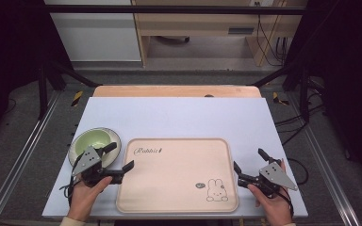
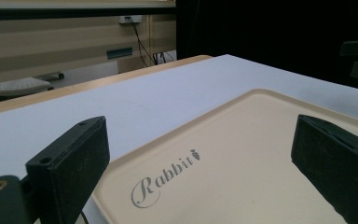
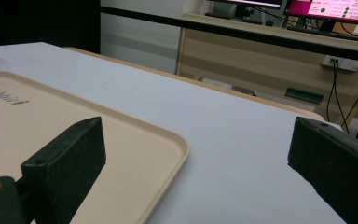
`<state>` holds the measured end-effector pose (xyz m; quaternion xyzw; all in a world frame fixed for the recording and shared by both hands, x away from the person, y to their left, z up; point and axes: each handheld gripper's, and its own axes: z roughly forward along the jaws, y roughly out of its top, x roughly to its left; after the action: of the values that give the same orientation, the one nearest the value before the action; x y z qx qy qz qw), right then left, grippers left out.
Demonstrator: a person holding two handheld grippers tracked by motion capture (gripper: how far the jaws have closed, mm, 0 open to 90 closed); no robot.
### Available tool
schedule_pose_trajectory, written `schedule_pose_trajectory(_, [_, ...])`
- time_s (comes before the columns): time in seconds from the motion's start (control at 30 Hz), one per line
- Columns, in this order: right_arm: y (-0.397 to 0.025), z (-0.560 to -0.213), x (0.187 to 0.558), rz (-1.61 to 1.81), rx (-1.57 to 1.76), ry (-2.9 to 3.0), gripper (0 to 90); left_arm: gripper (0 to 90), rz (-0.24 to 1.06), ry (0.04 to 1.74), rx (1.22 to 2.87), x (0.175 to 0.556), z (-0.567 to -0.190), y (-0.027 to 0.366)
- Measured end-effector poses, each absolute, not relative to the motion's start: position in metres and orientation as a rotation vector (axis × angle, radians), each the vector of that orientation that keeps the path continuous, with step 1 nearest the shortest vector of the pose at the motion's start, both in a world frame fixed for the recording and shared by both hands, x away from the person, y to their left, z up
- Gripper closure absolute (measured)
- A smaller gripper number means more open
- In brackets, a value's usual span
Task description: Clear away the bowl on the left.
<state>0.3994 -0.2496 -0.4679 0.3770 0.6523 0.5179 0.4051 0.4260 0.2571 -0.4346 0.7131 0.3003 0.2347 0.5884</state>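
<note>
My left tongs stood wide apart, nothing between them. They hung over the left edge of the beige rectangular plastic tray, at its far-left corner, one jaw out toward the green bowl and the other over the tray's rim. In the left gripper view the tray lay between and beyond the two black jaws, its grey "Rabbit" lettering plain to read. I could not tell whether either jaw touched the tray.

My right tongs were likewise wide apart and held nothing. They sat just off the tray's right edge, over the pale blue-grey tabletop. In the right gripper view the tray's rounded corner lay between the jaws, closer to the left-hand one, with bare tabletop under the other.

The tray lay flat at the near middle of the tabletop, a small rabbit drawing at its near-right corner.

The pale green round bowl on a white plate stood just left of the tray, close behind my left hand. My right hand gripped its tool at the near-right corner of the tabletop.
</note>
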Motion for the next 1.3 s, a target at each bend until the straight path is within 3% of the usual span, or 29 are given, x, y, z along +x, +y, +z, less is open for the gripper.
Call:
schedule_pose_trajectory(0.27, [-0.247,-0.466,0.399,1.305,0.959,1.652,4.7,5.8,0.626,0.71,1.703,0.426,-0.416,0.265])
schedule_pose_trajectory(0.8, [-0.247,-0.464,0.397,1.303,0.947,1.668,5.0,7.1,0.768,0.925,1.812,0.466,-0.392,0.309])
schedule_pose_trajectory(1.3, [-0.249,-0.464,0.398,1.248,0.96,1.726,6.2,5.7,0.779,1.028,1.844,0.485,-0.391,0.333])
